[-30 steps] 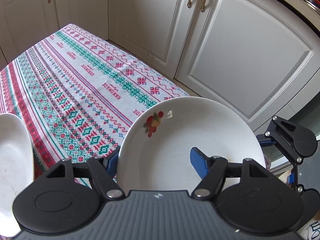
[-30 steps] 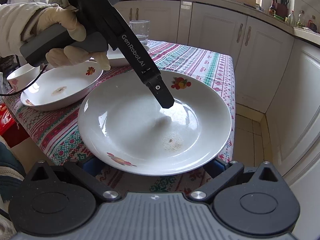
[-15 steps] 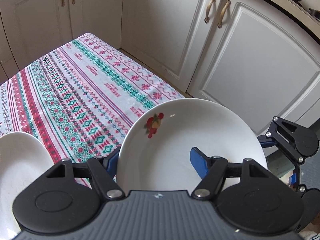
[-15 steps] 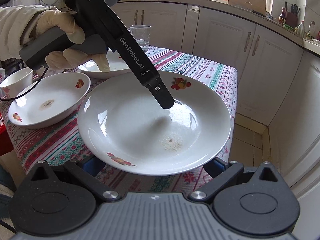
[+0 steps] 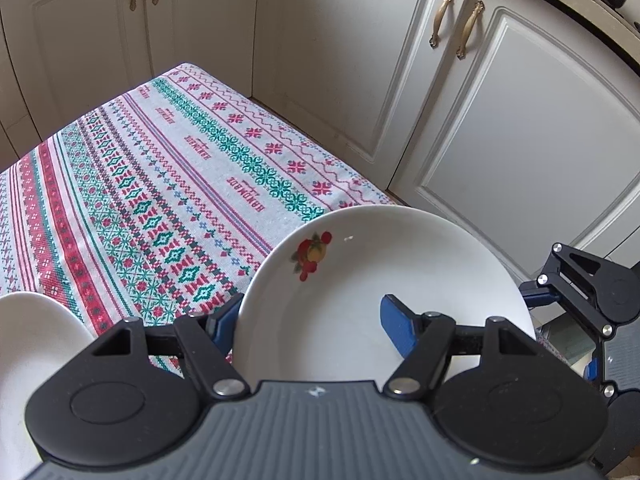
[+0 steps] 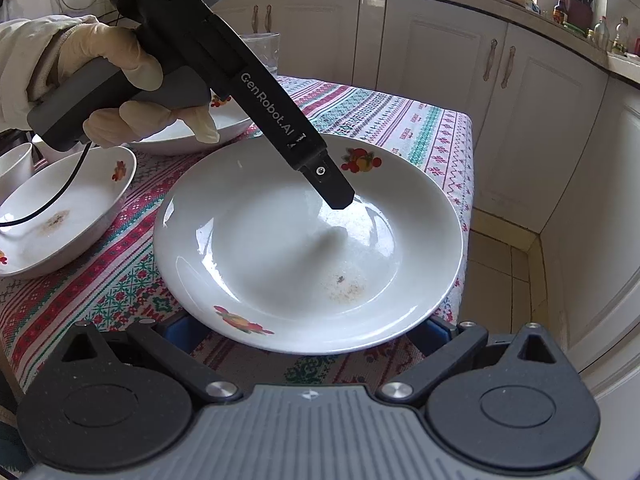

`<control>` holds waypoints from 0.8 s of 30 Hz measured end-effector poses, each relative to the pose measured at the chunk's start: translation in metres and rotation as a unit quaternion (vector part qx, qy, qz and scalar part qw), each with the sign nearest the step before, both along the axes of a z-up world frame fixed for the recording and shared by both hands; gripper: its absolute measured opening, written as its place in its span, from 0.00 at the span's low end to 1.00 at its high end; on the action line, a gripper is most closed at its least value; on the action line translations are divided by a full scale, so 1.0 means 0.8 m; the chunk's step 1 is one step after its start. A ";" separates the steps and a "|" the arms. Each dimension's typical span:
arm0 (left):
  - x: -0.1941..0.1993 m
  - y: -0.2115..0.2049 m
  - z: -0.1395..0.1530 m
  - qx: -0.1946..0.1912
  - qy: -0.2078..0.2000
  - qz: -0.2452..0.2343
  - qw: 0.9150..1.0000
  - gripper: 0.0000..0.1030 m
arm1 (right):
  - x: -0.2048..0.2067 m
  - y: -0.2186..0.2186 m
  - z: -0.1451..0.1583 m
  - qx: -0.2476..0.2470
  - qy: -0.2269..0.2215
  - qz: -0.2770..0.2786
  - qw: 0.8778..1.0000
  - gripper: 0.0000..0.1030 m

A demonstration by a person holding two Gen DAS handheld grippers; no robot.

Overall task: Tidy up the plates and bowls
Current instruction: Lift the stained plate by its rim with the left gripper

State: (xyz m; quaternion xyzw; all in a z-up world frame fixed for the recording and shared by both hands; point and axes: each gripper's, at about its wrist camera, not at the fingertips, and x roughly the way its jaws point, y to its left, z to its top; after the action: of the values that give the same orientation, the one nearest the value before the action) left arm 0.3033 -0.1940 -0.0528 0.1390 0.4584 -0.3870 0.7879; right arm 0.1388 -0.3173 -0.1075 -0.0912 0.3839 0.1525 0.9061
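A white plate with fruit motifs [image 5: 360, 280] [image 6: 304, 240] is held up over the table's near corner. My left gripper [image 5: 312, 320] is shut on its rim, one blue finger [image 5: 396, 324] inside the plate, the other [image 5: 224, 320] under the rim; it also shows in the right wrist view [image 6: 336, 196]. My right gripper [image 6: 308, 330] is open, its blue fingers [image 6: 180, 332] low under the plate's near edge and apart from it.
A patterned tablecloth [image 5: 160, 184] covers the table. A white bowl [image 6: 60, 216] and another plate [image 6: 192, 128] sit at the left, with a cup [image 6: 16, 164] and a glass [image 6: 262, 50]. Cream cabinets [image 5: 500, 140] stand close behind and to the right.
The plate and both grippers have risen and moved away from the bowl at the left; more of the tablecloth shows below. The grip on the plate is unchanged.
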 end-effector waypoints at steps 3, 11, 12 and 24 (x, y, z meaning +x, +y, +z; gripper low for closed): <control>0.000 0.000 -0.003 0.004 -0.003 0.002 1.000 0.69 | 0.004 0.000 -0.001 -0.003 0.000 -0.001 1.000 1.00; -0.012 0.005 0.008 0.009 -0.027 0.003 1.000 0.75 | 0.001 0.002 0.001 -0.005 -0.005 -0.007 1.000 1.00; -0.015 0.008 0.013 0.009 -0.033 0.006 0.999 0.76 | -0.002 0.001 0.004 -0.003 -0.006 -0.008 1.000 1.00; -0.101 0.092 0.084 -0.027 -0.117 0.053 0.991 0.83 | -0.073 0.016 0.041 0.011 -0.034 -0.003 0.999 1.00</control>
State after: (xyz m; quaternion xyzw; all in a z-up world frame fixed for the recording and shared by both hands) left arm 0.2223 -0.1207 0.0142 0.1377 0.3592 -0.3379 0.8590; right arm 0.0808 -0.3048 -0.0750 -0.0846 0.3516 0.1506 0.9201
